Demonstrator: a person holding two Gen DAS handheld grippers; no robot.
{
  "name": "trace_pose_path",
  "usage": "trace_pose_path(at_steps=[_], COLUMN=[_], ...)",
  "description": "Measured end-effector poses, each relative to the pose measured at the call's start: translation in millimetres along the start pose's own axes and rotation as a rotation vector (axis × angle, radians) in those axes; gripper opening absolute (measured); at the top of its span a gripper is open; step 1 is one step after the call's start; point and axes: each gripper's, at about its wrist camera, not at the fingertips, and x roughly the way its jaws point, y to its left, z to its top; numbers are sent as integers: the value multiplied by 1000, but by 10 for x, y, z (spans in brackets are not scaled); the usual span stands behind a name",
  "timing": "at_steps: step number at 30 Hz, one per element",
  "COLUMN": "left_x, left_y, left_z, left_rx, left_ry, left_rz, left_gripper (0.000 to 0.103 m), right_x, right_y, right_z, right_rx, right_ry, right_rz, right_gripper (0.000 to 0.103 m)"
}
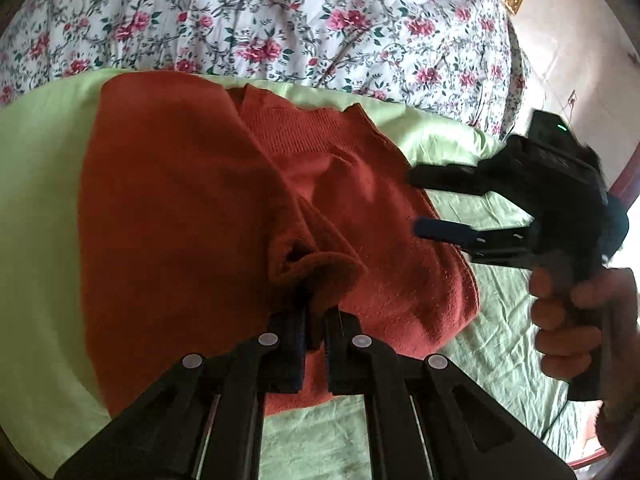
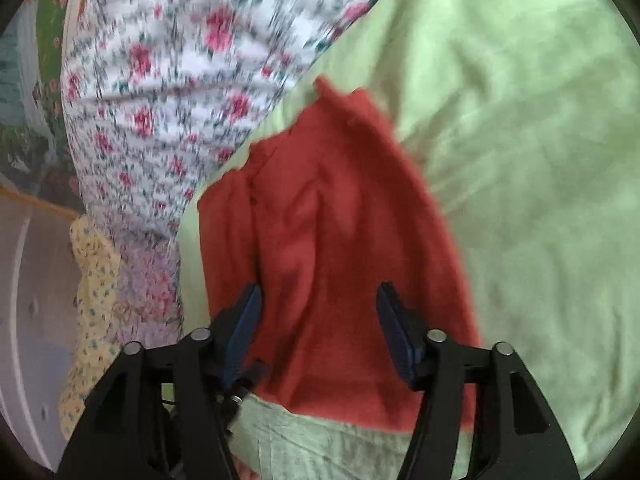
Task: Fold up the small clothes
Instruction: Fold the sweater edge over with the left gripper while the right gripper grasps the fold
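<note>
From the left wrist we see our left gripper (image 1: 314,308) clenched on a bunched fold of the rust-red garment (image 1: 180,208), which spreads from the centre toward nine o'clock over the light green sheet (image 1: 36,200). A floral quilt (image 1: 280,16) fills twelve o'clock. At three o'clock a hand (image 1: 568,320) holds our right gripper (image 1: 416,200), jaws apart, tips at the garment's edge.

From the right wrist, blurred, our right gripper (image 2: 318,308) stands released over the rust-red garment (image 2: 328,208) at centre; green sheet (image 2: 540,160) at three, quilt (image 2: 168,80) at ten.
</note>
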Motion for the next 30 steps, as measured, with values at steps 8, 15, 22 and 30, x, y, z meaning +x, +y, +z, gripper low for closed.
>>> trace_pose_path(at_steps=[8, 15, 22, 30], left_x=[-181, -368, -430, 165], left_y=[5, -109, -647, -999], left_z=[13, -19, 58, -157], left_rx=[10, 65, 127, 171], left_ry=[-20, -29, -45, 87], left_rz=[-20, -33, -211, -239], left_gripper=[5, 5, 5, 5], right_x=[1019, 1389, 289, 59], right_y=[478, 923, 1033, 196], right_z=[218, 332, 334, 356], right_rx=[-122, -261, -367, -260], right_ry=[218, 254, 45, 2], right_rz=[124, 83, 137, -44], right_gripper=[79, 17, 16, 15])
